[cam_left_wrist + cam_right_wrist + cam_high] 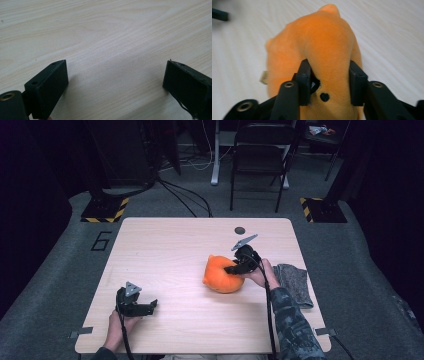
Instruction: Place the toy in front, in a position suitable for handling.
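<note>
Carefully, I'm pinching a fold of the orange plush toy (pixel 322 47) with the right gripper (pixel 329 82), keeping it centred while the left gripper (pixel 116 82) rests open.

A grey cloth (pixel 294 282) lies at the wooden table's (pixel 170 250) right edge, a folding chair (pixel 260 155) beyond.

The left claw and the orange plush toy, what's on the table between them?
Nothing: in the high view, only bare wooden table separates the left claw from the orange plush toy.
</note>
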The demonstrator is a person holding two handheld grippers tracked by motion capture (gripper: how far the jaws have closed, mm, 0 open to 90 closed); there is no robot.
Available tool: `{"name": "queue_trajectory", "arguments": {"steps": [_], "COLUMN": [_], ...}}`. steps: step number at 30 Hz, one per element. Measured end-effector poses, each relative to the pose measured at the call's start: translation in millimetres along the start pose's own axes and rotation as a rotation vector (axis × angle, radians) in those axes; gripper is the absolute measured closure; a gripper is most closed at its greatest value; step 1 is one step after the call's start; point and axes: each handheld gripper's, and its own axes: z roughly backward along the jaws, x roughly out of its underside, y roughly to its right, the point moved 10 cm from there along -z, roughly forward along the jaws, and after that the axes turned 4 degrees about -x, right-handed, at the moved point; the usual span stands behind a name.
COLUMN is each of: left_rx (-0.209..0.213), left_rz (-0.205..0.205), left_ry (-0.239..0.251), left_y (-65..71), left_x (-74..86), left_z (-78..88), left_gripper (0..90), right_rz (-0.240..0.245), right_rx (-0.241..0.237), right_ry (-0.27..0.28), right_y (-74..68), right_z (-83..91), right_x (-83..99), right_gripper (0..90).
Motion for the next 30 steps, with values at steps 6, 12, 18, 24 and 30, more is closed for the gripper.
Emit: {"name": "queue_trajectory", "arguments": {"steps": [6, 12, 18, 24, 30], "left_rx": [0.000, 0.001, -0.047, -0.048, -0.027], "left_rz": [0.000, -0.001, 0.047, 0.053, 0.020], "left_ry": [0.000, -0.007, -0.004, -0.031, -0.045], "left_y": [0.0, -0.3, -7.7, -8.9, 2.8], "left_x": [0.0, 0.5, 0.9, 0.5, -15.9], "left_z": [0.0, 0.5, 0.4, 1.5, 7.1], "left_gripper": [5.7, 5.7, 5.8, 6.2, 5.7], "right_rz": [-0.009, -0.061, -0.099, -0.112, -0.175], "right_rx": [0.049, 0.079, 0.109, 0.147, 0.219], "right_ry": [0.022, 0.155, 0.230, 0.250, 0.219], "right_y": [5.1, 3.3, -6.5, -8.2, 1.9], "right_z": [3.6, 30.8, 63.1, 81.0, 95.7], "right_x": [-2.1, -9.5, 9.0, 39.3, 71.2], "right_gripper": [31.9, 15.6, 13.8, 13.4, 12.1]}}
